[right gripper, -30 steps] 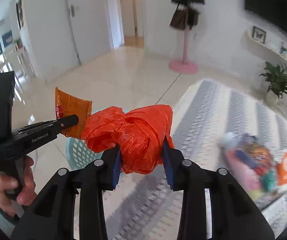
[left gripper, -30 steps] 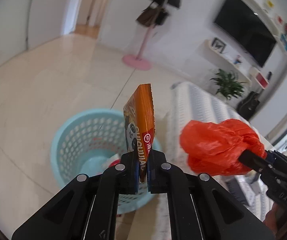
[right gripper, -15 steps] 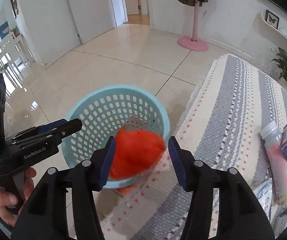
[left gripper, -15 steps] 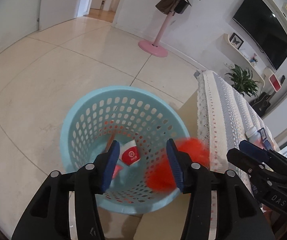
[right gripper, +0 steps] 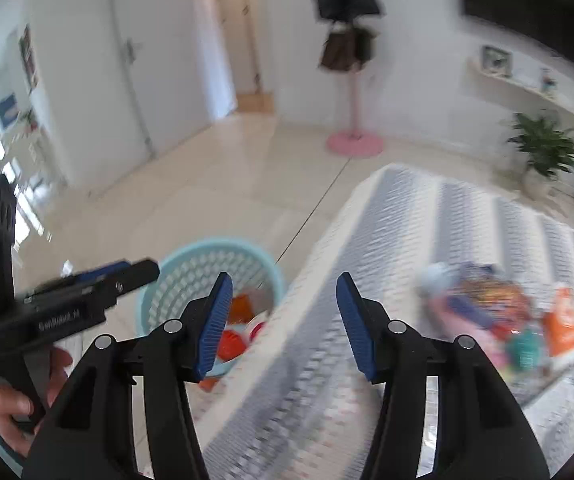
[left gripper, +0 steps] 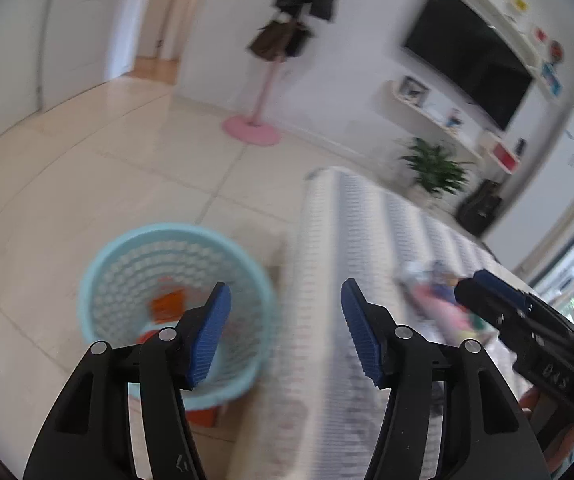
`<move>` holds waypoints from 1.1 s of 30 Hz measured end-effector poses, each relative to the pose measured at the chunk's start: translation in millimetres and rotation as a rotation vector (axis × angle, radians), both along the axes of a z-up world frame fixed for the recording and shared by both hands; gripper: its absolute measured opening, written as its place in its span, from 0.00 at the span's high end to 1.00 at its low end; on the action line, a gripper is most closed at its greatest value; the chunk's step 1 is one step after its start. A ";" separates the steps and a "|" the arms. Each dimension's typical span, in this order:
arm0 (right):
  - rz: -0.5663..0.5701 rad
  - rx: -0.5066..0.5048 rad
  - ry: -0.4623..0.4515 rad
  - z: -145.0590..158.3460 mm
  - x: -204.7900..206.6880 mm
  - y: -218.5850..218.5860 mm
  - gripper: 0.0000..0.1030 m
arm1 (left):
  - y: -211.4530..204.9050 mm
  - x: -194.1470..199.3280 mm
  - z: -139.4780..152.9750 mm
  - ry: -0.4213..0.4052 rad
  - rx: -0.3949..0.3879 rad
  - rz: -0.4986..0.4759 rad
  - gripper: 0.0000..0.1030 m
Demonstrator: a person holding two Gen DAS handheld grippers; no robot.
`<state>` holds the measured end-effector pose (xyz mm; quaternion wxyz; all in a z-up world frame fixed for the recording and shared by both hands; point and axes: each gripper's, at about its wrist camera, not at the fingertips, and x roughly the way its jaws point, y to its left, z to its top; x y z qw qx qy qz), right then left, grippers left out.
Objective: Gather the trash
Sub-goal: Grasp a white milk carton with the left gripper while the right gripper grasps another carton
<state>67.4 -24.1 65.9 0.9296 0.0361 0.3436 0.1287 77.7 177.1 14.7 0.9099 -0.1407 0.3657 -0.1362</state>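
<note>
A light blue perforated basket [left gripper: 127,256] [right gripper: 191,264] stands on the floor by the table's left end. Orange and red trash [left gripper: 167,304] [right gripper: 233,340] lies inside it. My left gripper [left gripper: 285,332] is open and empty, above the basket's right rim and the table edge. My right gripper [right gripper: 283,320] is open and empty over the striped tablecloth [right gripper: 427,240]. A blurred pile of trash [right gripper: 491,316] [left gripper: 443,300] with a pink bottle and colourful wrappers lies on the table at the right.
A pink coat stand [left gripper: 253,130] with a dark coat stands at the far wall. A potted plant [right gripper: 545,152] and a TV shelf [left gripper: 467,64] are at the back right. Tiled floor [left gripper: 87,168] spreads left of the basket.
Both grippers let go of their trash, the orange wrapper and the red bag, which fell into the basket. Both views have since tilted up and shifted toward the table, with motion blur.
</note>
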 end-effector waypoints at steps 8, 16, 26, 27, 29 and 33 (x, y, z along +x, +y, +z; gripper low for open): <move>-0.191 0.027 -0.088 34.9 -55.8 -109.2 0.51 | -127.9 -23.6 7.3 0.045 0.020 -0.169 0.25; -0.388 -0.015 -0.039 -1.2 -102.0 -199.4 0.51 | -218.4 -10.4 -62.5 0.269 0.101 -0.156 0.22; -0.498 0.059 0.117 -81.8 -104.6 -239.7 0.51 | -254.1 1.8 -108.9 0.331 0.251 -0.067 0.27; -0.494 0.061 0.131 -88.2 -103.1 -237.1 0.49 | -255.0 3.6 -110.2 0.331 0.263 -0.074 0.27; -0.480 0.050 0.161 -100.5 -99.2 -226.0 0.40 | -255.1 2.0 -109.9 0.308 0.299 -0.088 0.29; -0.457 0.006 0.205 -117.0 -92.1 -208.3 0.39 | -244.7 -1.7 -105.8 0.295 0.312 -0.132 0.35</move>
